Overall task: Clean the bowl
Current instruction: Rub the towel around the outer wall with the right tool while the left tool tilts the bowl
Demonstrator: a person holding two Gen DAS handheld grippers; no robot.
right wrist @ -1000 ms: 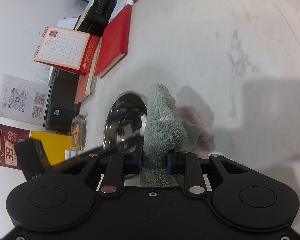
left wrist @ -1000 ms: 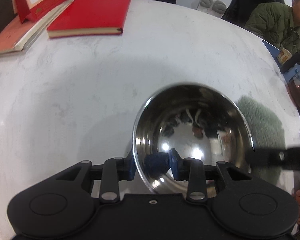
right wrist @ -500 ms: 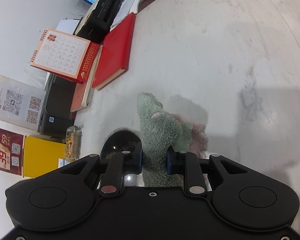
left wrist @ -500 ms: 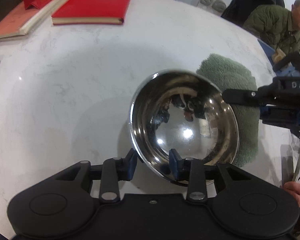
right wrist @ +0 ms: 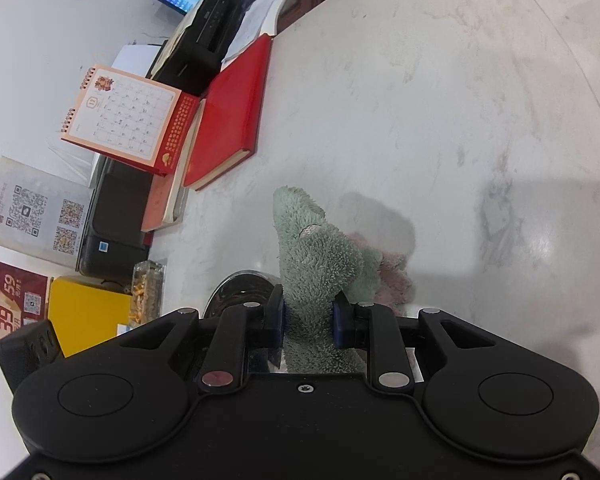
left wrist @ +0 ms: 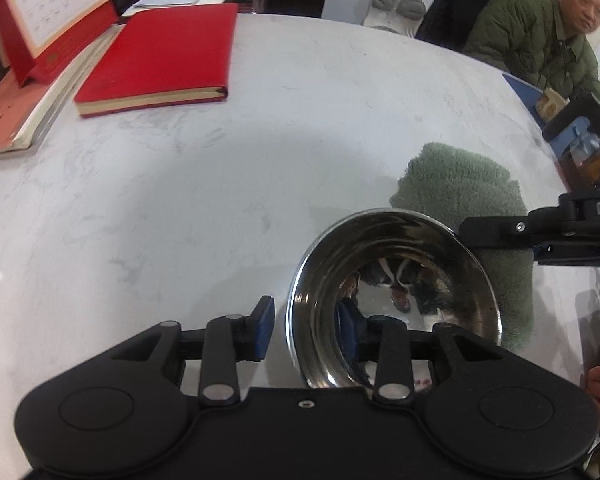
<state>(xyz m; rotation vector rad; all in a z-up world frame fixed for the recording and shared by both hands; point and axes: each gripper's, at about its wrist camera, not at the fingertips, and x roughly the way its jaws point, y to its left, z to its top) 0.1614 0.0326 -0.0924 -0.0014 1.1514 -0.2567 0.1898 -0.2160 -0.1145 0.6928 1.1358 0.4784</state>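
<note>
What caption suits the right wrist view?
Right gripper clamps a green cloth above the steel bowl.

Bright, soft shadows, fisheye-warped edges

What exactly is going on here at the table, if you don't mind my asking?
A person is cleaning a shiny steel bowl on the white marble table with two handheld tongs. The left tongs straddle the bowl's near rim, tilting it up. The right tongs are shut on a fluffy green cloth just beside the bowl, not yet inside it.
</note>
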